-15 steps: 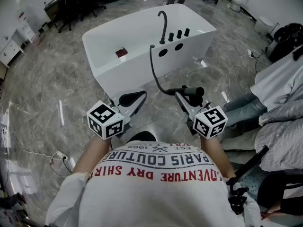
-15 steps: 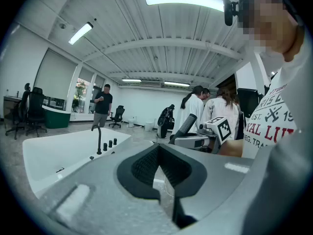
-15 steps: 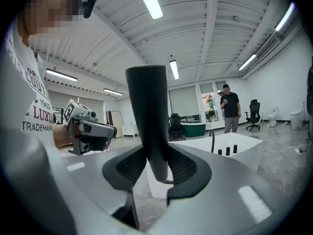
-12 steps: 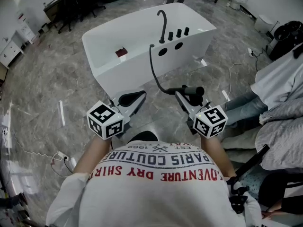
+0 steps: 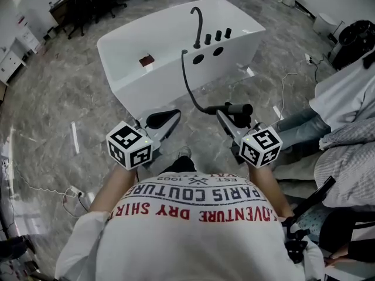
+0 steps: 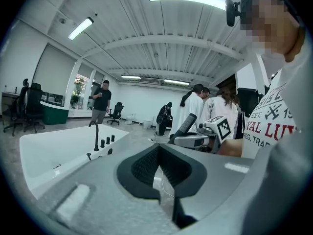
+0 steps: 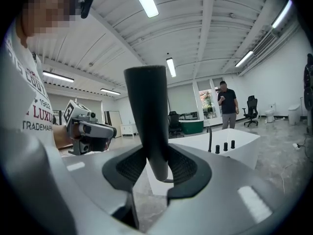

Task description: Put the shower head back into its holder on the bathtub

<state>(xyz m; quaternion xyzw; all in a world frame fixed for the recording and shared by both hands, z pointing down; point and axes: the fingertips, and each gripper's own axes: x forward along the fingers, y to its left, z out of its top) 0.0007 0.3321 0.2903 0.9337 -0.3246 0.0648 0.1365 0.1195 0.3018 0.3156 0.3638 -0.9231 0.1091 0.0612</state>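
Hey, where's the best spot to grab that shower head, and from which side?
Grip the shower head on its straight round handle, jaws across it from the side, as the right gripper does. The even cylinder sits squarely between the pads, and the hose end is left clear, likely for seating.

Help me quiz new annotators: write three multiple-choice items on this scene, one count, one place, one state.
1. How many black knobs stand on the bathtub beside the faucet spout? A. Two. B. Three. C. Five.
2. Where is the shower head? A. Inside the bathtub. B. Between the right gripper's jaws. C. Between the left gripper's jaws.
3. How are the left gripper's jaws? A. Shut, empty. B. Wide open. C. Shut on a knob.
Key: 1 B, three stand in a row; 2 B, its handle is clamped there; 3 A, they meet with nothing between.
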